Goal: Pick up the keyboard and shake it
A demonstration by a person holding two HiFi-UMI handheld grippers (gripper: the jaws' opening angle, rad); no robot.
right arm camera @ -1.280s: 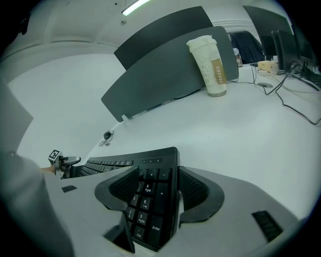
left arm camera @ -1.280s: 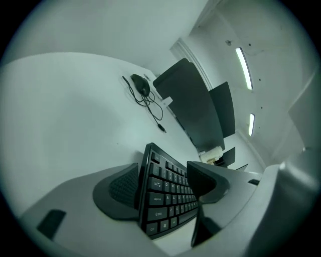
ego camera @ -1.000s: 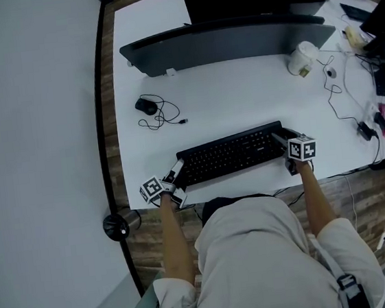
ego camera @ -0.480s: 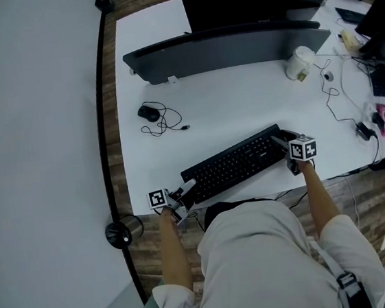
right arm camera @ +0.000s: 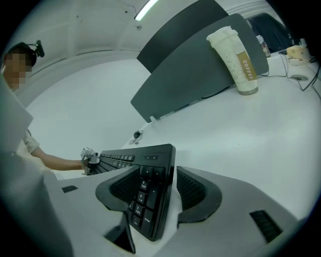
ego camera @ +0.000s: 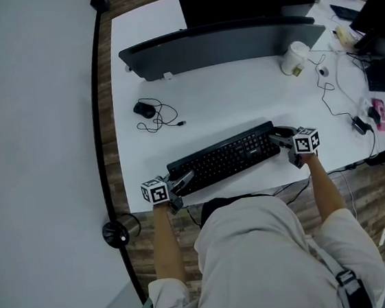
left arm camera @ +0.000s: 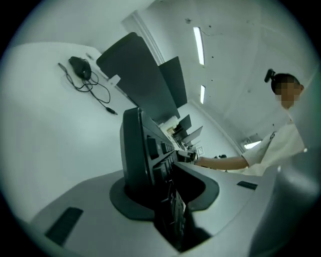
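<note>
While only one end is firmly clamped, the keyboard (ego camera: 222, 159) risks swinging free on the lift.
It lies on the desk (ego camera: 242, 103) on the person's side of the monitor (ego camera: 221, 43), skewed to it, right end nearer the monitor; whether it has cleared the desk top cannot be told. The left gripper (ego camera: 182, 182) has just been closing its jaws and now pinches the left end, pads on both faces. The right gripper (ego camera: 279, 140) has closed a little but stands wide about the right end, a sliver of gap showing on one side, so not yet bearing. Judgement: raised or shaken now, the keyboard would hang from its left end alone, pivot and drop. Both holds sit at the very ends; a hard shake could work it loose. The cup (ego camera: 294, 59) by the monitor's right end could be struck if it flies that way.
</note>
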